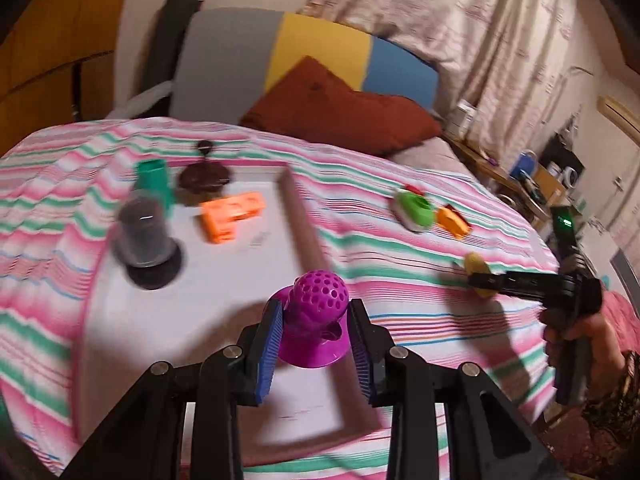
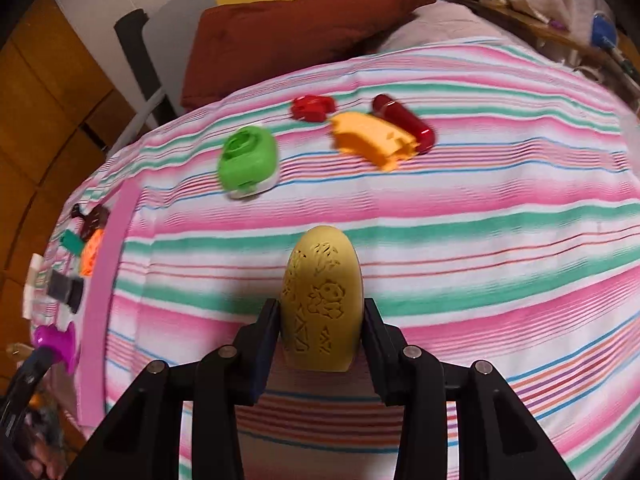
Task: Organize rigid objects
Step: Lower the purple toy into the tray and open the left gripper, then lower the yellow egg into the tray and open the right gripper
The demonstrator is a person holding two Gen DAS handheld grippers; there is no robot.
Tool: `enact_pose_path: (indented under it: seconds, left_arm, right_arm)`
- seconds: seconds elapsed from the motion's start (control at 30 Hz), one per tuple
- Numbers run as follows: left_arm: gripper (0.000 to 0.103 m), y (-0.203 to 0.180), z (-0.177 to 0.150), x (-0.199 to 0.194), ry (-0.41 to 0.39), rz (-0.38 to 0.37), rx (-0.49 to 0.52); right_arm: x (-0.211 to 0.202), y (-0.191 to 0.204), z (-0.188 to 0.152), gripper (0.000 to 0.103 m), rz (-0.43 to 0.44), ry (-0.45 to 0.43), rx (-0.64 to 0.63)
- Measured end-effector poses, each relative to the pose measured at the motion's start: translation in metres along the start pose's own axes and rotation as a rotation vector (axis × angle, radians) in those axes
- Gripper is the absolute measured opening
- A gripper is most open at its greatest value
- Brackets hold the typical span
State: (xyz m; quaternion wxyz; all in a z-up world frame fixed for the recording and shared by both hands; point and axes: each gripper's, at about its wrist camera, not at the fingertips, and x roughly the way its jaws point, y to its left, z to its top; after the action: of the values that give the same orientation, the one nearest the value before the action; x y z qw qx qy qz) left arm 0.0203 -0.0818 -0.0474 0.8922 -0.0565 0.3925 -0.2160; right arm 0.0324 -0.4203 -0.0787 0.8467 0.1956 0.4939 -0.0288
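Note:
My left gripper (image 1: 314, 326) is shut on a purple perforated piece (image 1: 316, 312) and holds it over the near part of a white tray with a pink rim (image 1: 304, 216). On the tray stand a dark cup (image 1: 144, 236), a green cup (image 1: 154, 182), a brown piece (image 1: 204, 178) and an orange block (image 1: 232, 216). My right gripper (image 2: 320, 320) is shut on a yellow carved egg-shaped piece (image 2: 322, 300) above the striped bedspread; it also shows in the left wrist view (image 1: 478, 274). Farther off lie a green piece (image 2: 248, 164), an orange piece (image 2: 372, 140), a red piece (image 2: 312, 108) and a dark red capsule (image 2: 404, 122).
The striped bedspread (image 2: 480, 240) covers a bed. A rust pillow (image 1: 340, 108) and a colour-block headboard (image 1: 320, 48) stand at the far end. A cluttered side table (image 1: 532, 176) stands to the right, wooden cupboards (image 2: 40, 100) to the left.

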Motion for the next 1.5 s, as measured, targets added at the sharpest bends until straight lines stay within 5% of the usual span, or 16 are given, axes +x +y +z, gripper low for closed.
enact_pose_path:
  seconds: [0.4, 0.7, 0.8, 1.03, 1.27, 1.5]
  left_arm:
    - [0.033, 0.068, -0.003, 0.009, 0.031, 0.133, -0.090]
    - [0.032, 0.078, -0.001, 0.016, 0.028, 0.223, -0.004]
    - [0.033, 0.083, 0.000, 0.021, 0.039, 0.277, 0.023]
    - [0.042, 0.093, -0.010, -0.006, -0.036, 0.270, -0.093]
    - [0.042, 0.090, -0.018, -0.023, -0.073, 0.224, -0.123]
    - [0.042, 0.088, -0.022, -0.028, -0.090, 0.162, -0.158]
  right_arm:
    - [-0.006, 0.074, -0.005, 0.041, 0.138, 0.001, -0.084]
    - [0.004, 0.168, 0.016, 0.041, 0.201, -0.009, -0.228]
    - [0.014, 0.197, 0.025, 0.041, 0.197, -0.013, -0.272]
    - [0.041, 0.245, 0.041, 0.041, 0.118, -0.026, -0.404]
    - [0.080, 0.271, 0.055, 0.041, -0.008, -0.020, -0.531]
    - [0.095, 0.275, 0.059, 0.041, -0.045, -0.030, -0.572]
